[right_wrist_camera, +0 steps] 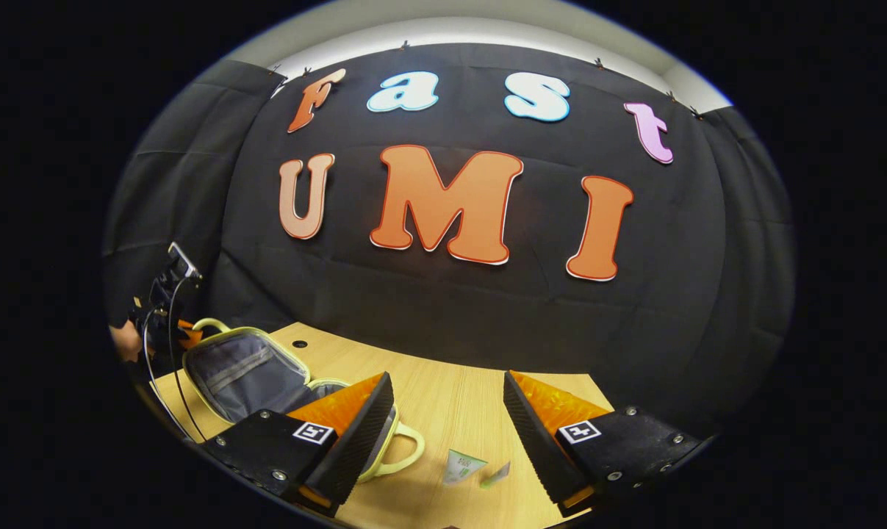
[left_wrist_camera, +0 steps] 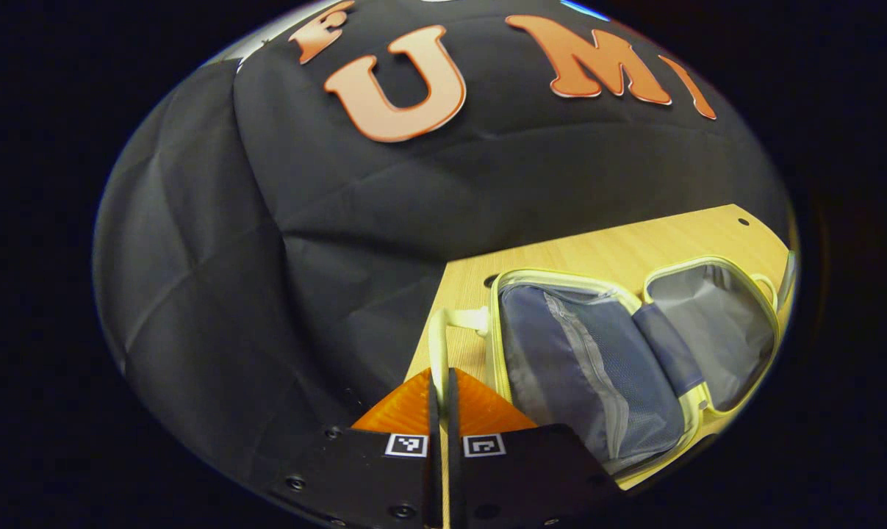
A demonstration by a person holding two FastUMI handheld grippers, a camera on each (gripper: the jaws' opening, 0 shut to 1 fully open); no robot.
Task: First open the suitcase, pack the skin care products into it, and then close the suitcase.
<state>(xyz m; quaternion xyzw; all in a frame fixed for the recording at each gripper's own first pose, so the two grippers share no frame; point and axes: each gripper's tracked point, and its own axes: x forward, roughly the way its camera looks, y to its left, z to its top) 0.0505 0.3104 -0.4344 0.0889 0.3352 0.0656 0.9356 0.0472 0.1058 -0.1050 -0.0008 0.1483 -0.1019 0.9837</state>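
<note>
**Suitcase lies open; one gripper clamps its handle, the other hangs spread**

In the left gripper view we see the left gripper (left_wrist_camera: 442,389) at the bottom centre of the frame, its two orange-backed fingers pressed together with only a thin slit between them. The pale cream loop handle (left_wrist_camera: 443,334) of the small pale-green suitcase with grey fabric lining (left_wrist_camera: 597,360) runs down into that slit, so we read the fingers as clamped on the handle. The suitcase lies opened flat on the light wooden table (left_wrist_camera: 605,250) at lower right of the frame, both halves showing (one with a zipped mesh panel).

In the right gripper view the right gripper (right_wrist_camera: 449,411) sits at the bottom of the frame above the table, its fingers wide apart and holding nothing. Between and below them, near the bottom edge, we count two small skin care sachets (right_wrist_camera: 461,465), lying just beside each other on the wood. The one suitcase appears at lower left, its second loop handle just behind the near finger.

At the far left edge of the same view we see the other gripper and a bit of the hand (right_wrist_camera: 126,340) holding it, beside the suitcase.
</note>
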